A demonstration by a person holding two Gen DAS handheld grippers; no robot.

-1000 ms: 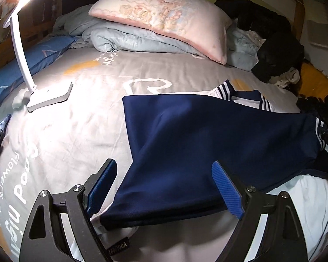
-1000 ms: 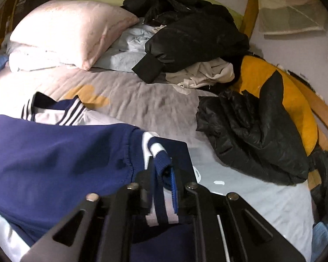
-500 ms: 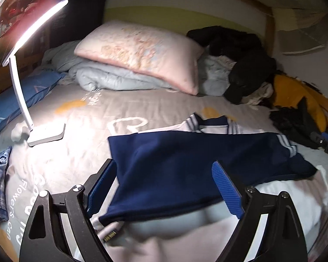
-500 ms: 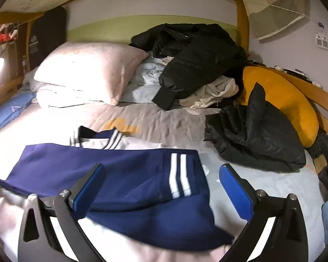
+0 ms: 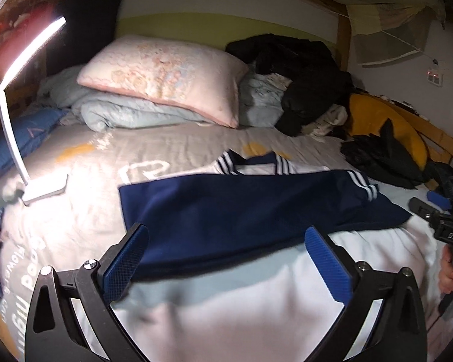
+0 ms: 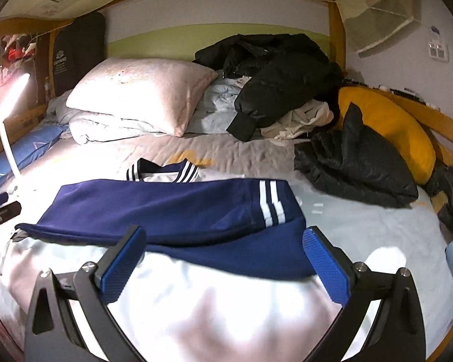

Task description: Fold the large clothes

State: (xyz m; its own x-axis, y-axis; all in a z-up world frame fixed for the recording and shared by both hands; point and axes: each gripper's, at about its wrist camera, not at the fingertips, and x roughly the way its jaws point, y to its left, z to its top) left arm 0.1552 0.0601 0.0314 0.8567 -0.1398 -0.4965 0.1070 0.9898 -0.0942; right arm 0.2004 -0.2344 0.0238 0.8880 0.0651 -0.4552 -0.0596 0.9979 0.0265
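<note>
A navy and white jacket [image 5: 241, 211] lies spread on the bed, its navy sleeve with two white stripes [image 6: 271, 208] folded across the white body [image 6: 214, 307]. The striped collar [image 5: 250, 166] points to the pillow. My left gripper [image 5: 226, 259] is open and empty, held above the jacket's near left part. My right gripper [image 6: 223, 256] is open and empty above the near right part; it also shows at the right edge of the left wrist view [image 5: 444, 226].
A lit white desk lamp [image 5: 39, 187] stands on the grey sheet at the left. A pink pillow [image 5: 166, 75] on folded bedding lies at the back. Black coats [image 6: 281, 72], a black jacket [image 6: 356, 169] and a yellow cushion [image 6: 386, 126] fill the right side.
The right gripper let go of the striped sleeve cuff and opened. Both grippers drew back and up from the jacket, and the sleeve now lies flat across it.
</note>
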